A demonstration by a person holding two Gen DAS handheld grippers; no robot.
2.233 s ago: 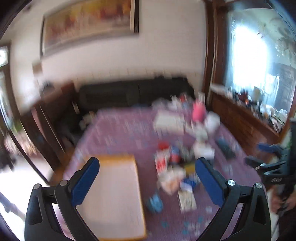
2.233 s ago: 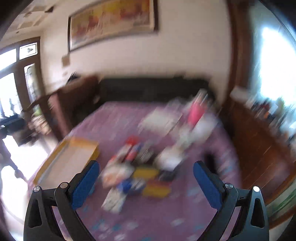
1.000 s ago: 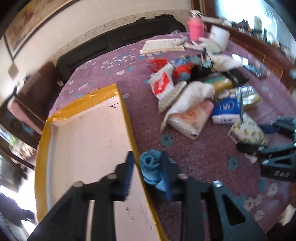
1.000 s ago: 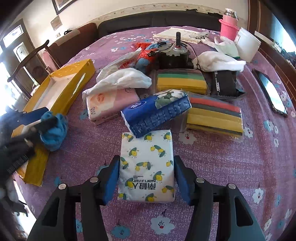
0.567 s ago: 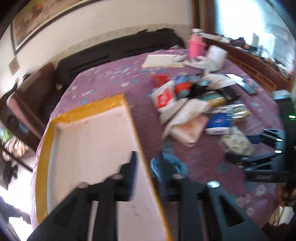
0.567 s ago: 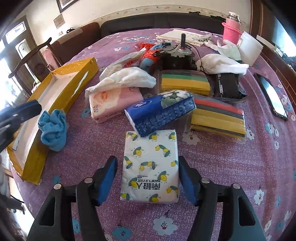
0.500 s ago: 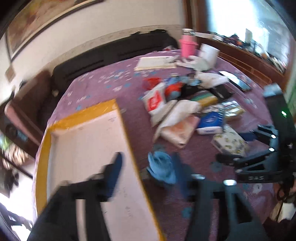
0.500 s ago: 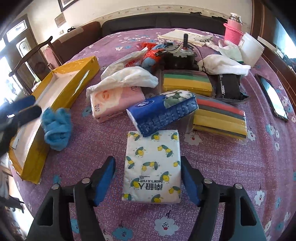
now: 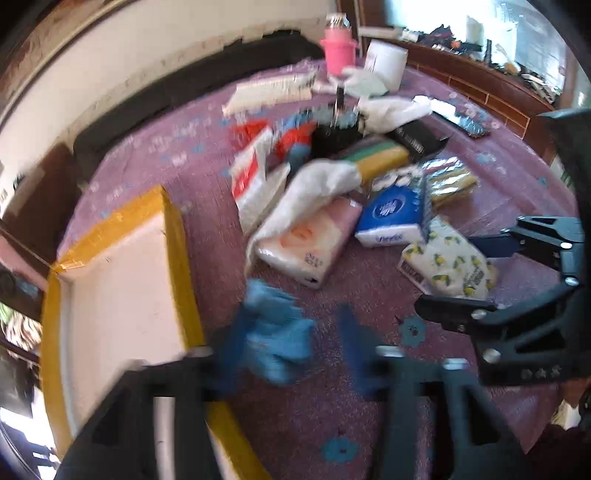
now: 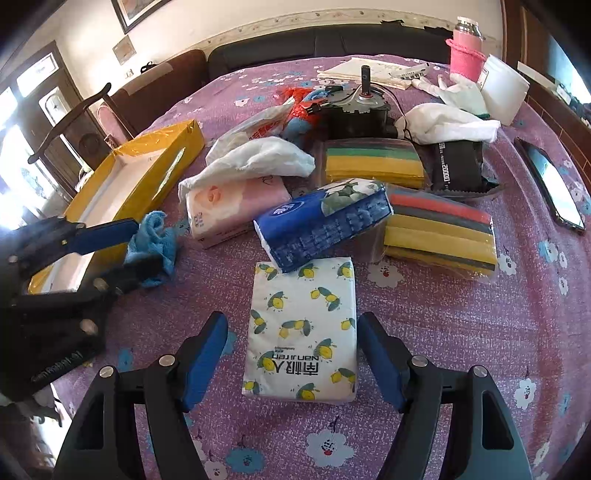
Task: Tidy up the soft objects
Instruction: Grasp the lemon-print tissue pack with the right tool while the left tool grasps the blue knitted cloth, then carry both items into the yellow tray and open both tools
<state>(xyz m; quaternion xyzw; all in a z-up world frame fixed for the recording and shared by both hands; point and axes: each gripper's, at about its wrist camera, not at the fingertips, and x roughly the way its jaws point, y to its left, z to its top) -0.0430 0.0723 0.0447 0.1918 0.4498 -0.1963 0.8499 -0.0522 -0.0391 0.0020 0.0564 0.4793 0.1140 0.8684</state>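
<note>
Just beyond lemon-print tissue pack (image 10: 301, 328): blue tissue pack (image 10: 321, 221), sponges (image 10: 439, 230).

This is a lived-in room of a home. A round desk (image 10: 524, 302) under a purple flowered cloth carries household clutter: tissue packs (image 10: 301, 332), sponge packs (image 10: 439, 230), a phone (image 10: 556, 186) and a pink flask (image 10: 466, 51). A dark sofa (image 10: 314, 46) runs along the pale wall behind it, with a framed picture (image 10: 136, 11) hung above. A wooden chair (image 10: 77, 122) stands beside glazed wooden doors (image 10: 40, 103), and a wooden sideboard (image 9: 480, 92) crowded with small items sits under a bright window (image 9: 424, 11).
</note>
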